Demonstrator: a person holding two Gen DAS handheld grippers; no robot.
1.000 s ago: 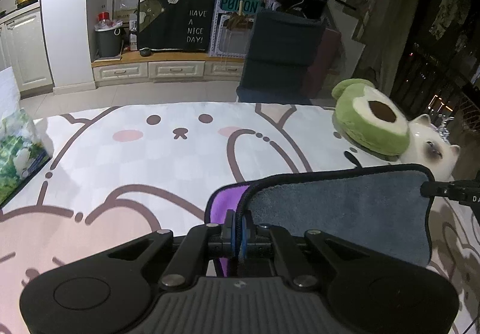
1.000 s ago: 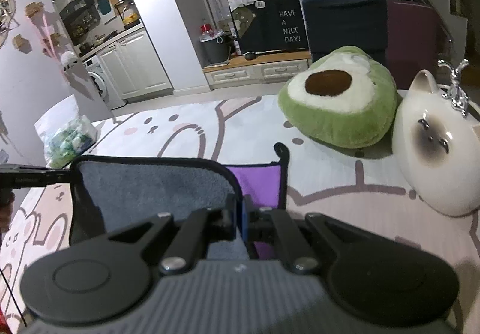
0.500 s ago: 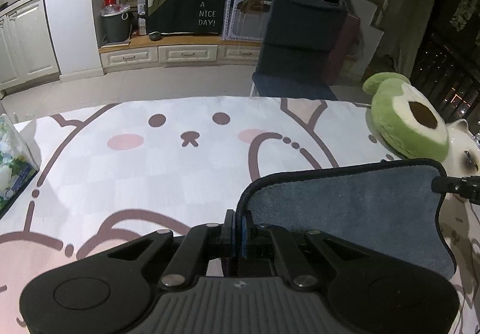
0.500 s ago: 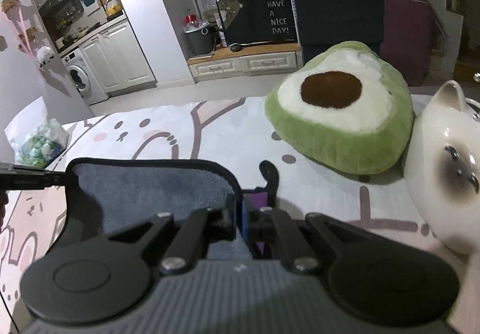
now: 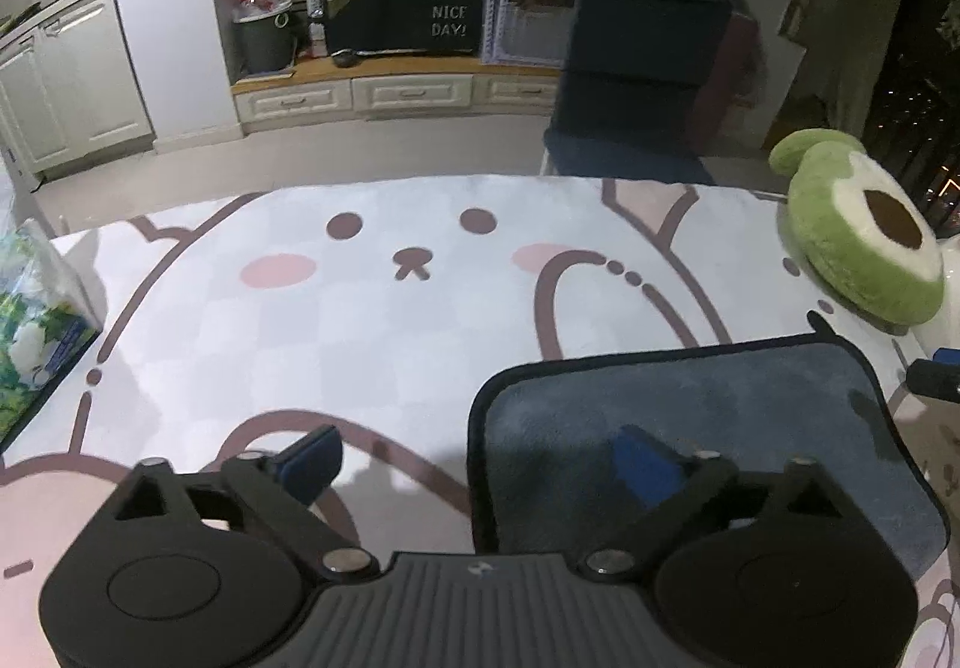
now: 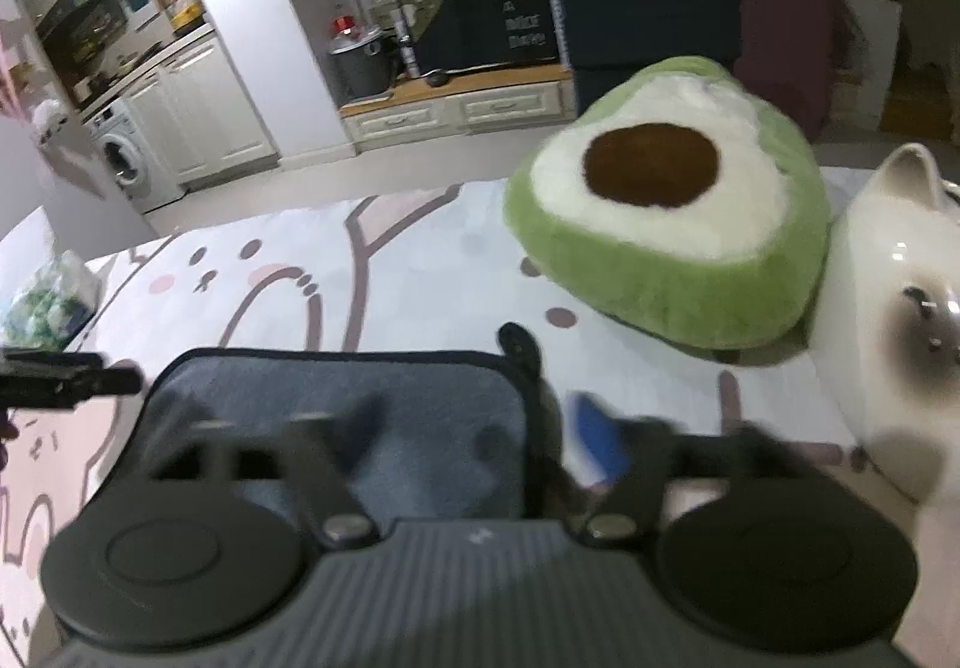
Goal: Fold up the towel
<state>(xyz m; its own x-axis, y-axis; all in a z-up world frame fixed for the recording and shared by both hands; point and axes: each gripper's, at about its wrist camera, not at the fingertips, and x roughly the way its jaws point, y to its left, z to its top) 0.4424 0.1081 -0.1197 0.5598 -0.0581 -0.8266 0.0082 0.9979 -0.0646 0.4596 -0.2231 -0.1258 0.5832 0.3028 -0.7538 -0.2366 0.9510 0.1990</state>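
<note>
Towel (image 5: pixel 690 428) lies folded flat on the table (image 5: pixel 360 320), under and between my two sets of fingers. Left fingers (image 5: pixel 480 458) and right fingers (image 6: pixel 456 434) are spread apart, gripping nothing. Lift straight up to avoid dragging the fold.

- My left gripper (image 5: pixel 480 464): matte black, ribbed centre housing, two round discs, silver screws, blue finger pads (image 5: pixel 645 464).
- My right gripper (image 6: pixel 480 440): same black build, blurred.
</note>
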